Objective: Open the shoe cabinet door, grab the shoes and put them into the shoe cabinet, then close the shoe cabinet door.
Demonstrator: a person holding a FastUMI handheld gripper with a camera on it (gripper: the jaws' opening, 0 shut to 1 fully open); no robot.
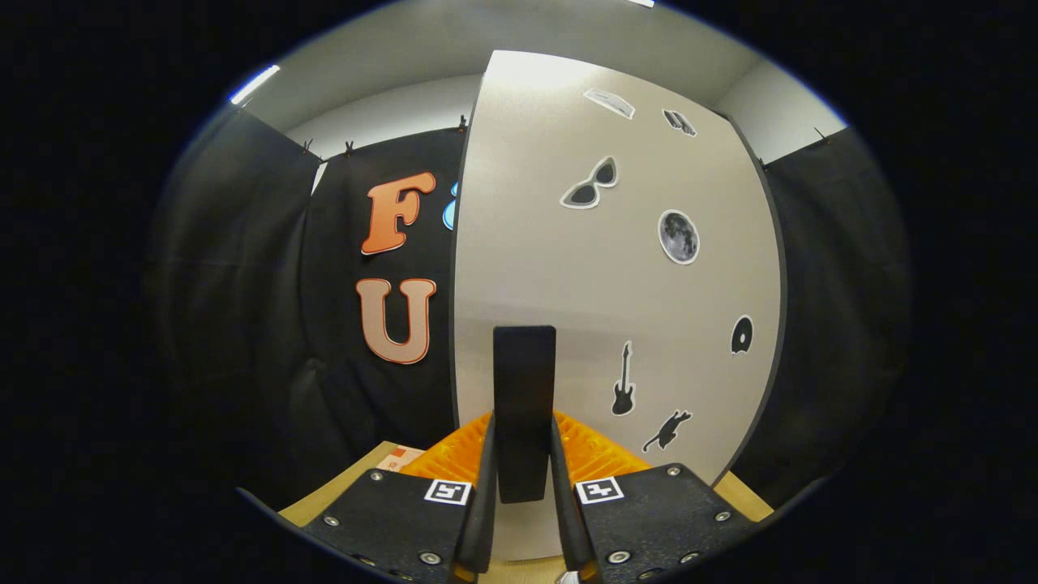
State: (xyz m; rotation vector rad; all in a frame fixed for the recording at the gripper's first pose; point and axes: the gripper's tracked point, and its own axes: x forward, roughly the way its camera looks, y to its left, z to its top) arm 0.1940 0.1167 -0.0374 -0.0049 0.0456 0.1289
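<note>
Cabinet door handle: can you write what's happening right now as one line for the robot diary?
stage: door | gripper: shut on handle | fingers: either side of handle | cabinet door: stickers on front | shoes: not handled

Door (pixel 600 284) stands directly ahead, blocking forward passage. Handle (pixel 525 405) sits between the fingers of the gripper (pixel 525 495), both pressing it. Open room lies left of the door edge, toward the cloth wall (pixel 243 308).

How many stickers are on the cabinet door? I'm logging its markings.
7 on the door: two near its top, sunglasses, moon, disc, guitar and cat right of the handle the fingers clamp. The gripper may hide more.
</note>
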